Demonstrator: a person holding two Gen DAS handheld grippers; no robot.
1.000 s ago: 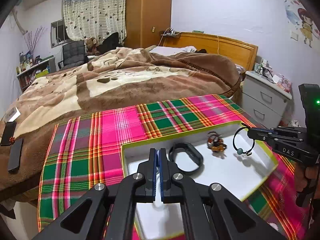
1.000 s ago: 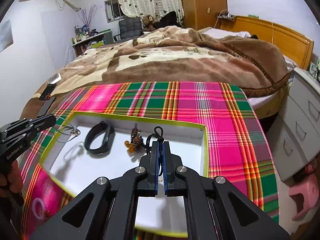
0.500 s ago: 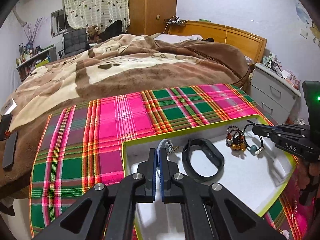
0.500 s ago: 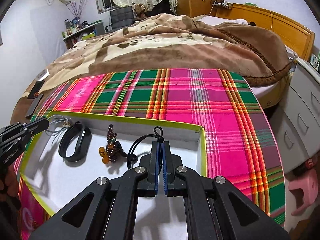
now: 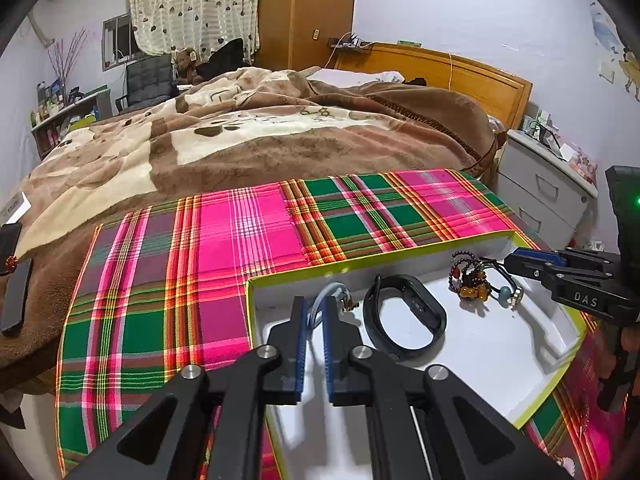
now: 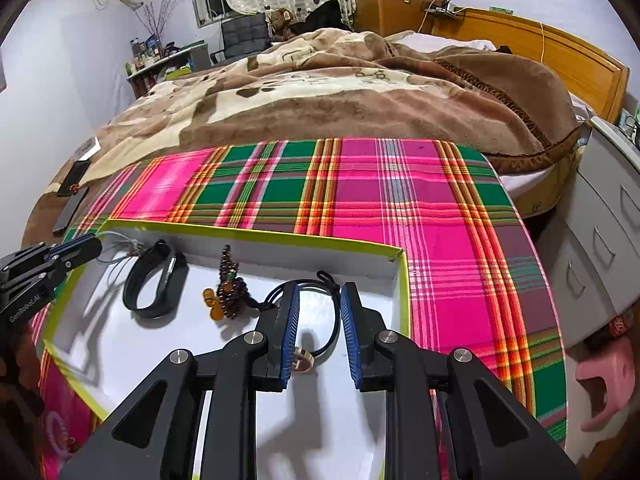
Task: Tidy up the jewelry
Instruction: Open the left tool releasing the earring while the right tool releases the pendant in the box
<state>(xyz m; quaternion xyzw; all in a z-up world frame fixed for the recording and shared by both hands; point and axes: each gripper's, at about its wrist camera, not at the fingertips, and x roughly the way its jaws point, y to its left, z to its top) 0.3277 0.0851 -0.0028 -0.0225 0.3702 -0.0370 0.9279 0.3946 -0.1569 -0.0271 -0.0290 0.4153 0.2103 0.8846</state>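
- Four pieces lie in the white tray (image 5: 532, 368), which I take as my landmark, on the plaid cloth (image 5: 248, 240).
- At the tray's left end, my left gripper (image 5: 313, 320) is parted narrowly around the clear wire bangle (image 5: 326, 294) — I judge it released, not gripped.
- Right of it: the black band (image 5: 404, 328), then the beaded bracelet (image 6: 229, 294) near the tray's back wall.
- At the tray's right end, my right gripper (image 6: 317, 312) stands wide open astride the black cord bracelet (image 6: 320, 320), resting on the tray floor.
- Risk, as I judge it: lifting out carelessly could snag a loop on a finger — dragging the cord into the beads.
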